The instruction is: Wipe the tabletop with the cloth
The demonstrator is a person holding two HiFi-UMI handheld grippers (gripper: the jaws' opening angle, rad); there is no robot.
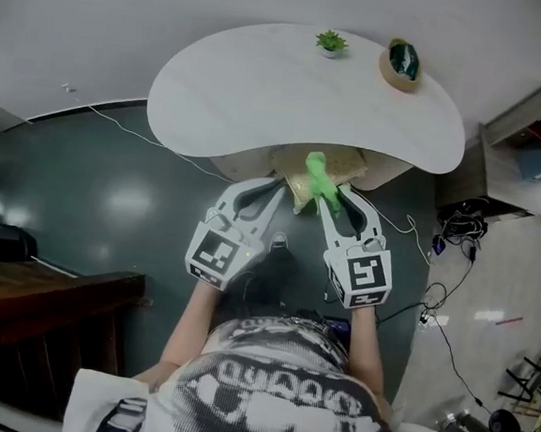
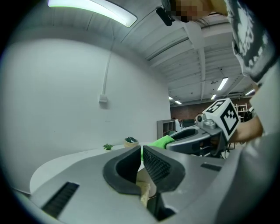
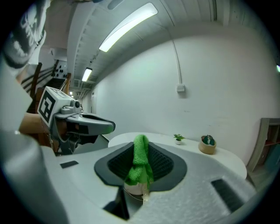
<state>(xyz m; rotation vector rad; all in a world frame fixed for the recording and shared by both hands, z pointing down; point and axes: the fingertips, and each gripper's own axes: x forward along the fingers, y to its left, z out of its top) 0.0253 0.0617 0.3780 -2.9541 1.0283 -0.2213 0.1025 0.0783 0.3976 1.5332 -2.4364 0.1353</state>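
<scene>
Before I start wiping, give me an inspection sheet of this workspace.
Surface: white tabletop, mostly bare.
Job's things: green cloth, held off the table.
Clutter: potted plant and round bowl at the far edge.
Grippers: right gripper shut on the cloth; left gripper jaws together, empty.
Cables: white cable on floor left; black cables right.
Surroundings: dark floor, wooden furniture at left.

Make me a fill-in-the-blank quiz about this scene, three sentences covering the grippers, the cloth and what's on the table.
1. The cloth clamped in the right gripper is ____ in colour.
2. The left gripper is shut and holds ____.
3. On the white table, the bowl sits to the right of a small potted ____.

Missing words: green; nothing; plant.
</scene>
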